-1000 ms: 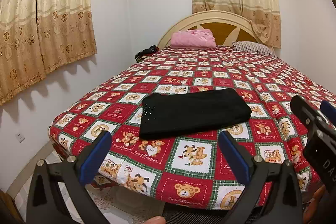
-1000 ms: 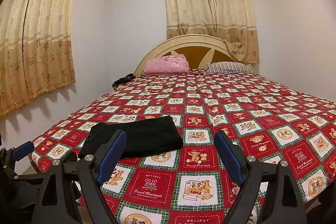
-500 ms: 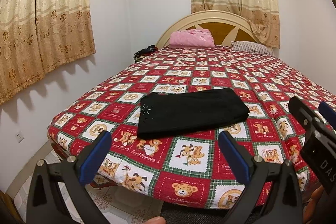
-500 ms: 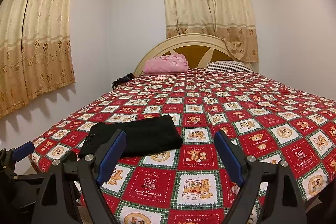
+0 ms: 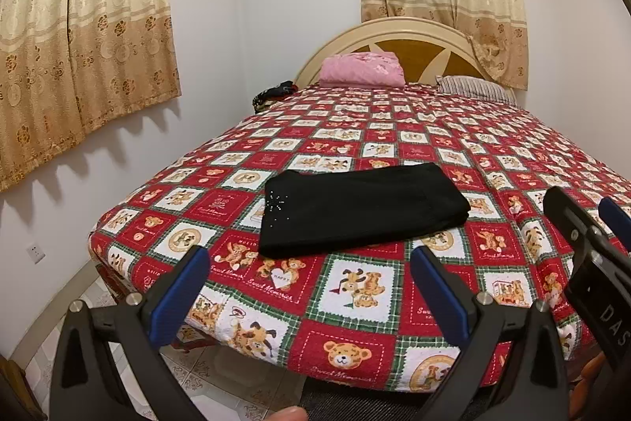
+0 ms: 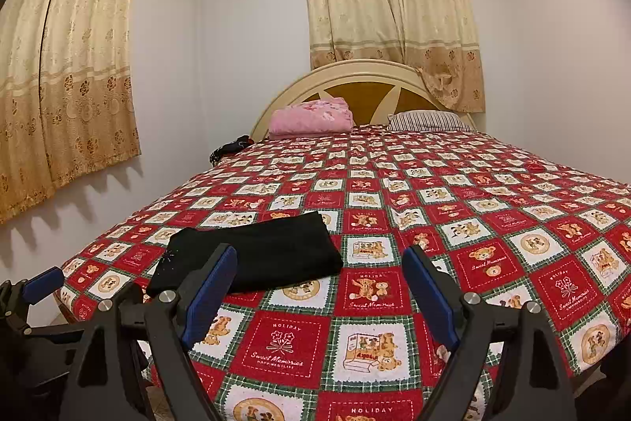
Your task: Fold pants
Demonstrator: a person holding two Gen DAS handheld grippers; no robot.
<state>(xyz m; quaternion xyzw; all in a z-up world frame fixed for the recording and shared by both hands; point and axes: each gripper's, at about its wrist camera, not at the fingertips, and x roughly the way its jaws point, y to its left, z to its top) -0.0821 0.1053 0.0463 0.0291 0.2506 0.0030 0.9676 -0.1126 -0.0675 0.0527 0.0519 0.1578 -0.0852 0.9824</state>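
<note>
Black pants (image 5: 361, 210) lie folded into a flat rectangle on the red patchwork bedspread (image 5: 355, 302), near the bed's front left corner. They also show in the right wrist view (image 6: 260, 255). My left gripper (image 5: 309, 287) is open and empty, held back from the bed's front edge, short of the pants. My right gripper (image 6: 319, 283) is open and empty, above the bedspread to the right of the pants. The right gripper also shows at the right edge of the left wrist view (image 5: 583, 223), and the left gripper at the left edge of the right wrist view (image 6: 35, 283).
A pink folded blanket (image 5: 361, 69) and a striped pillow (image 5: 473, 87) lie at the headboard (image 6: 374, 89). A dark bundle (image 5: 272, 93) sits at the bed's far left. Curtains (image 5: 79, 38) hang on the left wall. Tiled floor (image 5: 205, 373) lies below the bed edge.
Both grippers have drawn back slightly from the bed and stay open. The pants have not moved.
</note>
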